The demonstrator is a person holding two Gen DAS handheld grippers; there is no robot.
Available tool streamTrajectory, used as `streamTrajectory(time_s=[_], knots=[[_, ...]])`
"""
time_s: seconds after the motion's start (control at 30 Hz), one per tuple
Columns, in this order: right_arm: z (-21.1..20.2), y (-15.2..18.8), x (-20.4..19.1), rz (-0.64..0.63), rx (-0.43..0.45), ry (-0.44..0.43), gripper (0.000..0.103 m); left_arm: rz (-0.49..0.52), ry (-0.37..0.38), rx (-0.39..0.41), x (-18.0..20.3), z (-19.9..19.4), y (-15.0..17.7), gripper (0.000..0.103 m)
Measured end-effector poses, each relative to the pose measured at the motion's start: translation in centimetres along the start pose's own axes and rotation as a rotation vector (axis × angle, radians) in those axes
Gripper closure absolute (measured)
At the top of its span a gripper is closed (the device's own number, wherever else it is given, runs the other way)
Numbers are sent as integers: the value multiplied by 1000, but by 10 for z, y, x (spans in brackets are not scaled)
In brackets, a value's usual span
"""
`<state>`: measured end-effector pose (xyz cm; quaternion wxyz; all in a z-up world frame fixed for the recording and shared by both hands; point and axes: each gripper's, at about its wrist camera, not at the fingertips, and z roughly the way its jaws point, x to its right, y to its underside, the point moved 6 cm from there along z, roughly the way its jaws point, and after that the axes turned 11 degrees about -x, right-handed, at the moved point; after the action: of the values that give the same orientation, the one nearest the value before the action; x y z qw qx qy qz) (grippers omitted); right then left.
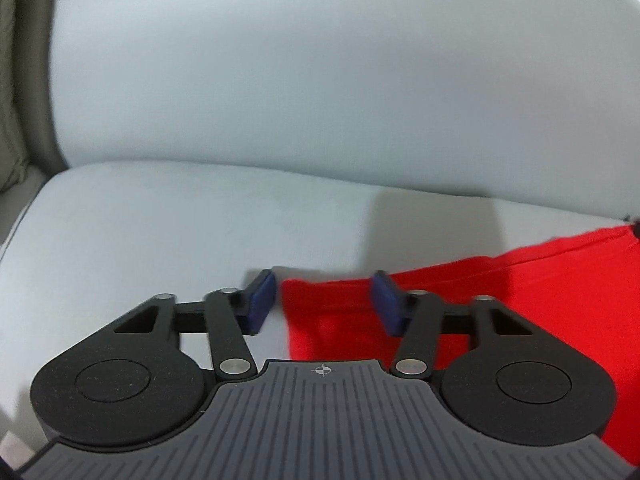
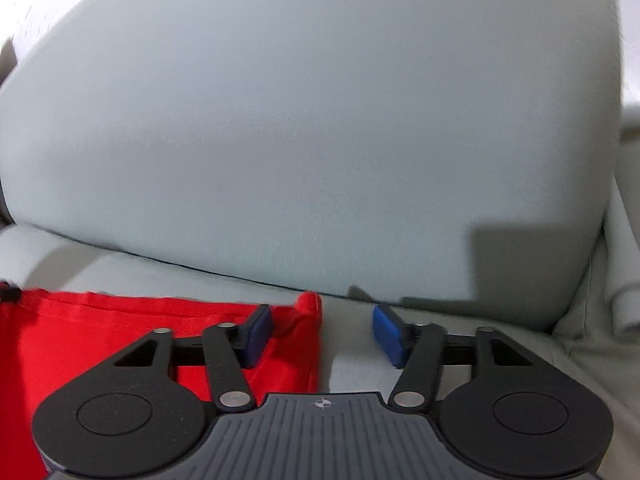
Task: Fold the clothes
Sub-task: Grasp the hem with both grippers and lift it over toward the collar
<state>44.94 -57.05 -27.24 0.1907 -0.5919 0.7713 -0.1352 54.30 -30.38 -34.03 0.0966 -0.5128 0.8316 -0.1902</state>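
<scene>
Red cloth [image 1: 500,300] is seen in the left wrist view lying flat on a pale sofa seat [image 1: 160,232], its left edge and corner falling between the spread fingers of the left hand-held gripper [image 1: 324,304]; nothing is pinched, and one blue pad [image 1: 262,300] sits over bare seat while the other is over the cloth. A pale back cushion [image 1: 320,80] rises just behind, and a drab cushion [image 1: 12,80] is glimpsed at the far left. In the right wrist view the cloth [image 2: 100,340] is shown with its right edge, where a small rolled corner [image 2: 310,302] stands up, between the spread fingers of the right hand-held gripper [image 2: 324,332], which also holds nothing. Each gripper is thus placed over an opposite corner of the garment's far edge. The scene would fit either corners about to be gripped for a fold or corners just let go after one; which cannot be told. Were a grip wanted, each pair of pads would need to be lowered astride its edge. Little room is left by the back cushion [image 2: 320,120] behind.
</scene>
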Motion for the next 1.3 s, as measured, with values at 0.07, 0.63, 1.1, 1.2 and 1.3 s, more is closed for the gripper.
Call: streamTrajectory(time_s=[0.07, 0.63, 1.1, 1.2, 1.3], knots=[[-10, -4, -13, -73, -12, 28, 98, 75, -31, 11, 8, -7, 2, 99], [-264, 65, -46, -154, 161, 109, 98, 121, -67, 188, 43, -209, 82, 99], [-316, 254, -24, -69, 64, 88, 98, 39, -20, 75, 74, -279, 295, 99], [-307, 277, -25, -71, 31, 89, 98, 79, -64, 29, 88, -277, 328, 99], [-301, 303, -30, -73, 7, 102, 98, 72, -72, -8, 97, -275, 351, 99]])
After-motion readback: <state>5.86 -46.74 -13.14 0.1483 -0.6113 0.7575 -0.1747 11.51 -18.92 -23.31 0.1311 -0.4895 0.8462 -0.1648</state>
